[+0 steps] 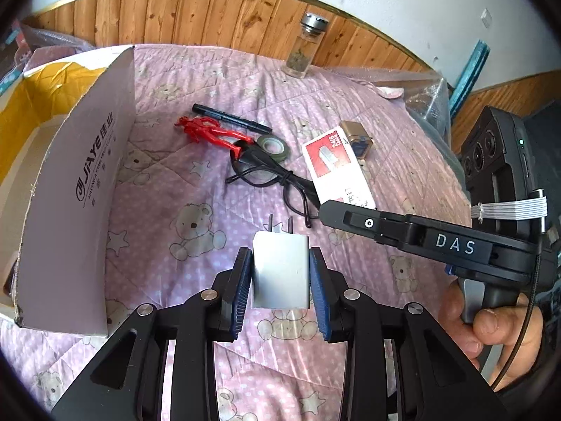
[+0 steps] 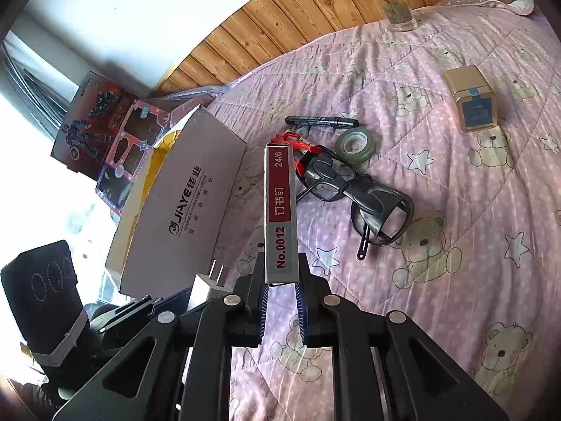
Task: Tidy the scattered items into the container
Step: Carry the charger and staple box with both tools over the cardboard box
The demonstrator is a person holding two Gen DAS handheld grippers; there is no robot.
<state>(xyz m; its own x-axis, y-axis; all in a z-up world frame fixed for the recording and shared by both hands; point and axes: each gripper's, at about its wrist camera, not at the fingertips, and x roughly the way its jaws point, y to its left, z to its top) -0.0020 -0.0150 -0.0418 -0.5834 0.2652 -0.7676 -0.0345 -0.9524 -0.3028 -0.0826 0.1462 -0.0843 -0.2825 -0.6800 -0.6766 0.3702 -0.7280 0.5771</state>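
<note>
The left gripper [image 1: 280,273] is nearest in its own view. Its blue ribbed pads [image 1: 242,287] press on both sides of a white box-shaped plug adapter [image 1: 280,273] with two metal prongs pointing away, so the jaws are about half closed around it, and the adapter is above the pink quilted blanket with bear and star print [image 1: 196,189], not resting on it.

The right gripper [image 2: 282,280] has its jaws almost fully together on the near end of a narrow red and grey cardboard staple box [image 2: 280,210], printed "No.0012" and "24/6". The box stands out forward from the pads, clear of the blanket. In the left view a hand [image 1: 498,329] holds the handle of this gripper.

A little farther on the blanket lie black-framed safety glasses with side shields [image 2: 354,193], folded, and touching them at the far side a small red plastic figure [image 1: 210,129]. Just beside these is a grey-green roll of tape [image 2: 356,145], lying flat, and behind it a black marker pen [image 2: 320,121]. A gold and blue small box [image 2: 471,100] sits well apart to the right.

The open cardboard container with a white "JIAYE" flap [image 1: 80,189] is on the left side of the blanket; its inside is probably yellow, but it is poorly seen.

Farthest, near the wooden wall panel [image 1: 210,10], stands an upright glass jar with a metal lid [image 1: 303,49].
</note>
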